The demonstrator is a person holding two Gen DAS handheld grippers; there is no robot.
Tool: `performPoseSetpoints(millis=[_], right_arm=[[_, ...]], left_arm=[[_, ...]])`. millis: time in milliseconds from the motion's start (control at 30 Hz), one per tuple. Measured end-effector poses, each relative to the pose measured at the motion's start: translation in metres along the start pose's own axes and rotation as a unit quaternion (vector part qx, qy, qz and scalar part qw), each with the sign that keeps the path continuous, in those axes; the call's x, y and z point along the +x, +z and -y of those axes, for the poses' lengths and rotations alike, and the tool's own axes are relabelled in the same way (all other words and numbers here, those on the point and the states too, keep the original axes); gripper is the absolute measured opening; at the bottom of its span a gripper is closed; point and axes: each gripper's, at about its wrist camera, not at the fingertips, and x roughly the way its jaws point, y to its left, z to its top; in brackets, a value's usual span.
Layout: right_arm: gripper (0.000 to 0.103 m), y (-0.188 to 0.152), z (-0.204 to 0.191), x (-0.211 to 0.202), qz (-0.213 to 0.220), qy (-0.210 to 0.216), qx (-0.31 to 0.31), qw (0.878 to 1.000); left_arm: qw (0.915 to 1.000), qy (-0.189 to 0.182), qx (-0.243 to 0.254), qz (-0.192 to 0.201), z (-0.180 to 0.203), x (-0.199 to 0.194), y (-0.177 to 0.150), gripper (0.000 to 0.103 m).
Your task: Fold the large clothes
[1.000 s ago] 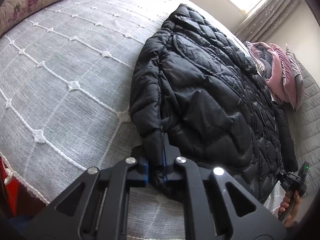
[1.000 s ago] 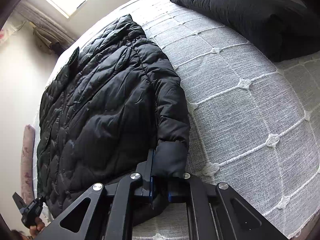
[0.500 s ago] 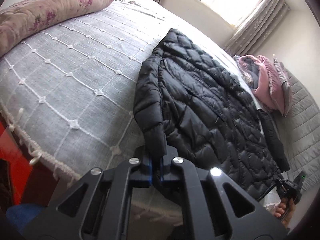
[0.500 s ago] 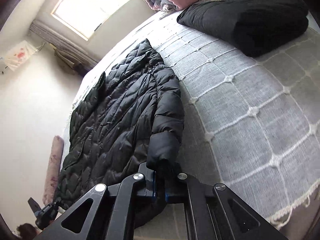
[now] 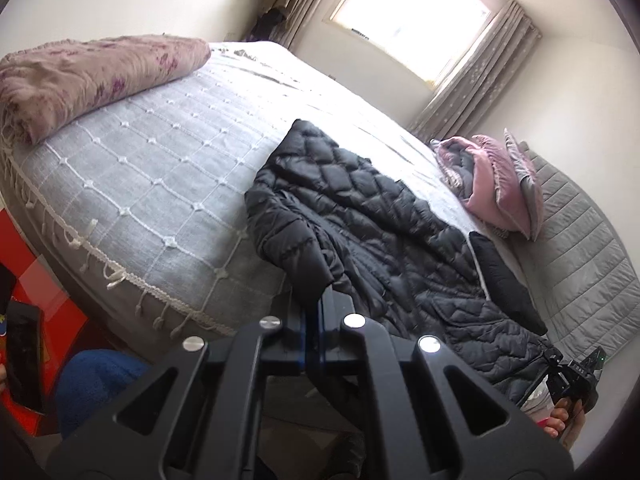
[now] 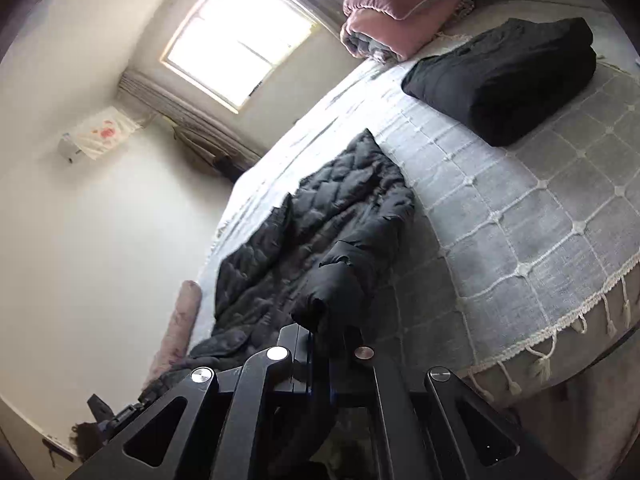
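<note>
A black quilted puffer jacket point(image 5: 372, 216) lies spread on the grey bedspread point(image 5: 152, 184); it also shows in the right wrist view point(image 6: 320, 220). My left gripper point(image 5: 316, 308) is shut on the cuff of one sleeve point(image 5: 296, 252), lifted off the bed near its edge. My right gripper point(image 6: 320, 332) is shut on the cuff of the other sleeve point(image 6: 340, 276), also lifted. The right gripper shows small at the lower right of the left wrist view point(image 5: 576, 376).
A folded black garment point(image 6: 508, 72) lies on the bed to the right. Pink and grey pillows point(image 6: 396, 12) are stacked by the headboard. A flowered blanket roll point(image 5: 80, 80) lies at the bed's left. The fringed bed edge point(image 5: 120, 276) is close below.
Both grippers have pulled up and back from the bed, each lifting its sleeve cuff. The jacket now looks farther away and the sleeves hang raised.
</note>
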Motion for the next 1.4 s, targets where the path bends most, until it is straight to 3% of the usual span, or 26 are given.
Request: performPoseSetpoints(millis=[233, 433, 667, 833, 967, 1033, 1067, 1133, 1200, 1233, 1267, 1400], right_arm=[[0.004, 0.019, -0.029, -0.012, 0.027, 0.05, -0.011, 0.998], [0.004, 0.048, -0.033, 0.001, 0.043, 0.057, 0.005, 0.997], [0.004, 0.092, -0.038, 0.057, 0.042, 0.059, 0.029, 0.997], [0.004, 0.137, -0.029, 0.112, 0.04, 0.055, 0.087, 0.994], [0.008, 0.165, -0.009, 0.17, 0.022, 0.022, 0.125, 0.992], [0.009, 0.172, 0.002, 0.196, 0.016, -0.003, 0.136, 0.991], [0.014, 0.174, 0.008, 0.207, 0.013, -0.017, 0.138, 0.99], [0.024, 0.177, 0.019, 0.225, 0.004, -0.053, 0.133, 0.99], [0.036, 0.178, 0.028, 0.229, 0.019, -0.104, 0.113, 0.988], [0.057, 0.177, 0.032, 0.226, 0.03, -0.123, 0.1, 0.987], [0.07, 0.177, 0.036, 0.221, 0.037, -0.135, 0.094, 0.986], [0.07, 0.185, 0.042, 0.214, 0.046, -0.179, 0.044, 0.982]], left_arm=[[0.9995, -0.016, -0.01, 0.025, 0.01, -0.02, 0.018, 0.005], [0.9992, 0.001, -0.015, 0.037, 0.018, 0.005, 0.047, 0.005], [0.998, 0.009, -0.046, 0.042, 0.03, 0.048, 0.09, 0.004], [0.9966, 0.028, -0.065, 0.043, 0.039, 0.097, 0.133, 0.005], [0.9973, 0.042, -0.057, 0.022, 0.043, 0.153, 0.158, 0.007], [0.9981, 0.05, -0.034, 0.002, 0.041, 0.179, 0.165, 0.014], [0.9983, 0.052, -0.02, -0.016, 0.038, 0.195, 0.169, 0.017], [0.9983, 0.038, -0.02, -0.039, 0.026, 0.212, 0.175, 0.04], [0.9975, 0.035, -0.039, -0.048, 0.011, 0.218, 0.177, 0.054], [0.9969, 0.036, -0.045, -0.054, 0.002, 0.219, 0.177, 0.058], [0.9962, 0.037, -0.048, -0.063, -0.005, 0.222, 0.177, 0.059], [0.9906, 0.052, -0.045, -0.118, -0.02, 0.252, 0.17, 0.06]])
